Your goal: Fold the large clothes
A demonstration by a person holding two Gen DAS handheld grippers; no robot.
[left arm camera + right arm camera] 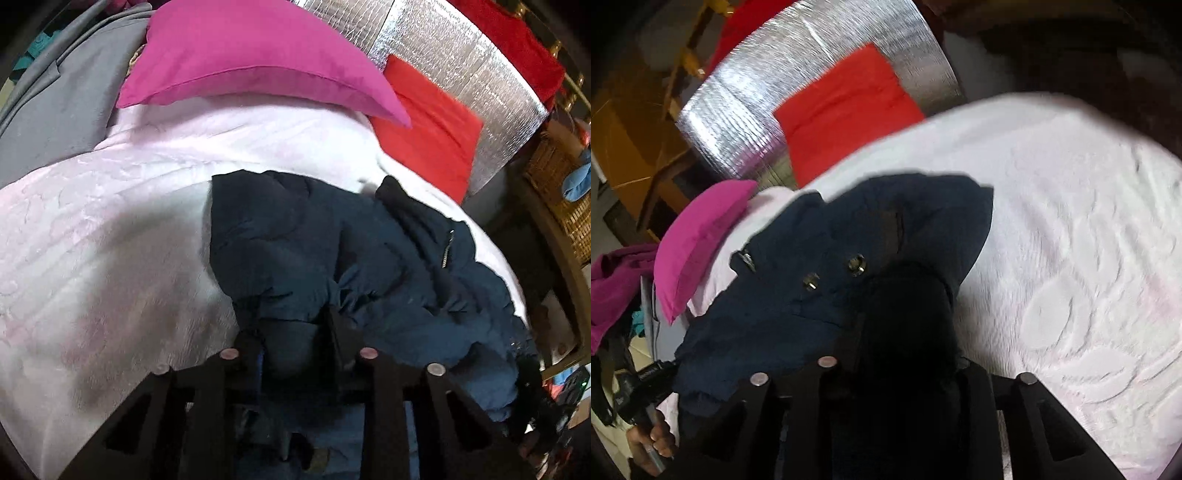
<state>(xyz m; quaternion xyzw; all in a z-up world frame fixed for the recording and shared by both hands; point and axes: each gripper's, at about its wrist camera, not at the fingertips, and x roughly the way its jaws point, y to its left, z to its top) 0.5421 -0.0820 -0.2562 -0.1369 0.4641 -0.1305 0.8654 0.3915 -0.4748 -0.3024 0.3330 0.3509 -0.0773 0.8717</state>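
Across the bed's white quilted cover [110, 229] lies the big navy padded jacket [295, 236], bunched toward the near edge, with a pink pillow [236, 62] and a red cushion [424, 129] well beyond it against a silver foil panel [461, 74].

I judge the step in hand is gripping two parts of the jacket so it can be lifted and laid out for the fold. To do that well I would take the fabric evenly on both sides, keep it taut between the two tools and raise them together, since padded fabric is bulky and slippery and can slide out of a shallow bite.

My left gripper [295, 332] has its jaws narrow with a puffy fold of the jacket wedged between them, the fingers [340, 328] pressing its sides. My right gripper [905, 332] is likewise narrow, closed on a dark bundle of jacket, perhaps a cuff, just below the metal snaps [855, 264]. At the lower left of the right view a hand [652, 443] holds the other tool's grip.
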